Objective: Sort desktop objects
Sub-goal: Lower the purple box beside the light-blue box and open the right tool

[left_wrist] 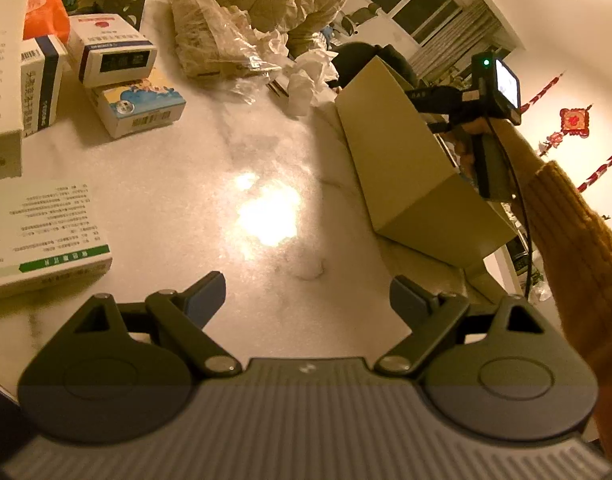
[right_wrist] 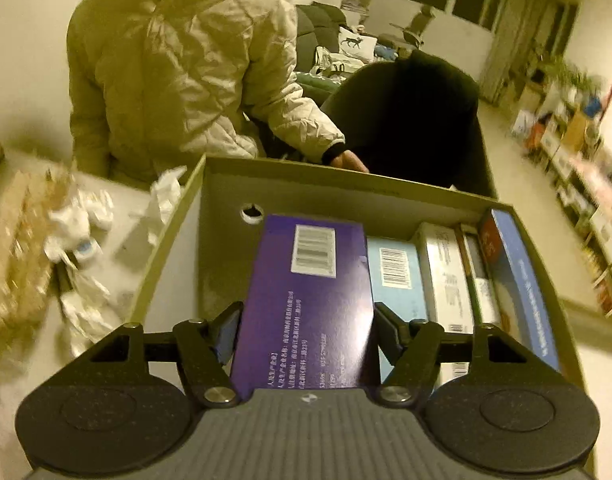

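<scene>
My right gripper [right_wrist: 306, 330] is shut on a purple box [right_wrist: 309, 280] with a barcode label, holding it over the open cardboard box [right_wrist: 226, 184], at its left end. Several small boxes [right_wrist: 445, 276] stand on edge inside, to the right of the purple one. My left gripper [left_wrist: 307, 298] is open and empty above the white marble table [left_wrist: 186, 168]. In the left wrist view the cardboard box [left_wrist: 401, 168] stands at the right, with the right hand and its device [left_wrist: 493, 92] above it.
Medicine boxes [left_wrist: 118, 56] and a green-striped box [left_wrist: 46, 236] lie at the table's left. Crumpled plastic and tissue [left_wrist: 234, 40] lie at the back. A person in a cream padded jacket [right_wrist: 178, 68] stands behind the table. A dark chair [right_wrist: 409, 120] stands behind the cardboard box.
</scene>
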Action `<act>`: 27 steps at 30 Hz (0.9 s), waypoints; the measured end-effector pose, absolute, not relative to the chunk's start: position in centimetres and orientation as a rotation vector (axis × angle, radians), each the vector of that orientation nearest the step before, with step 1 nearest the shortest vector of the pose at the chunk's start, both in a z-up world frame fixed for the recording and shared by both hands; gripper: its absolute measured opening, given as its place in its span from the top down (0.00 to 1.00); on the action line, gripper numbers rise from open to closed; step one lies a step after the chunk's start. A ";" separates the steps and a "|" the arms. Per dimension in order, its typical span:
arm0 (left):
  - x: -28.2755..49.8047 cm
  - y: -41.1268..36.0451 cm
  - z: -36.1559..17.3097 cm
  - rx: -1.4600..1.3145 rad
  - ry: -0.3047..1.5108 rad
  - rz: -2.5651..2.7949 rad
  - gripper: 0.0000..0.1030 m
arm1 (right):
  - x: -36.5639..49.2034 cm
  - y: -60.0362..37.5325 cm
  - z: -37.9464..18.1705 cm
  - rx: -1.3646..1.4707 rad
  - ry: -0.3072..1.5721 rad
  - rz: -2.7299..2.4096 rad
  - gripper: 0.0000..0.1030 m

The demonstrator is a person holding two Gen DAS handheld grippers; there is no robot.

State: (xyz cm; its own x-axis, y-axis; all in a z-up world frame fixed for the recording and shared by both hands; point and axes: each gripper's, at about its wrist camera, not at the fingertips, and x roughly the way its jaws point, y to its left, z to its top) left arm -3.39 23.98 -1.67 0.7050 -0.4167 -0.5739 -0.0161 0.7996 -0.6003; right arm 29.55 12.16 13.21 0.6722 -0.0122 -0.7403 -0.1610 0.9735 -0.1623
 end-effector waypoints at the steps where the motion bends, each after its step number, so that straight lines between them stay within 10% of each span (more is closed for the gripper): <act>1: -3.4 24.0 -1.6 -0.614 0.763 -0.240 0.12 | 29.4 12.3 13.1 -0.241 0.833 0.089 0.30; 17: -3.3 24.1 -1.8 -0.616 0.758 -0.234 0.12 | 22.9 8.0 16.9 -0.206 0.930 0.331 0.32; 27: -3.4 23.2 -1.4 -0.600 0.757 -0.240 0.12 | 22.8 6.9 14.4 -0.002 1.138 0.350 0.54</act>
State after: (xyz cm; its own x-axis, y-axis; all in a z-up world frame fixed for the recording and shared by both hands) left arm -3.43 23.20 -1.40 0.7098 -0.4115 -0.5718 -0.0067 0.8077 -0.5895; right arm 22.84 6.85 14.40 0.3712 0.2720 -0.8878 -0.2740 0.9456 0.1752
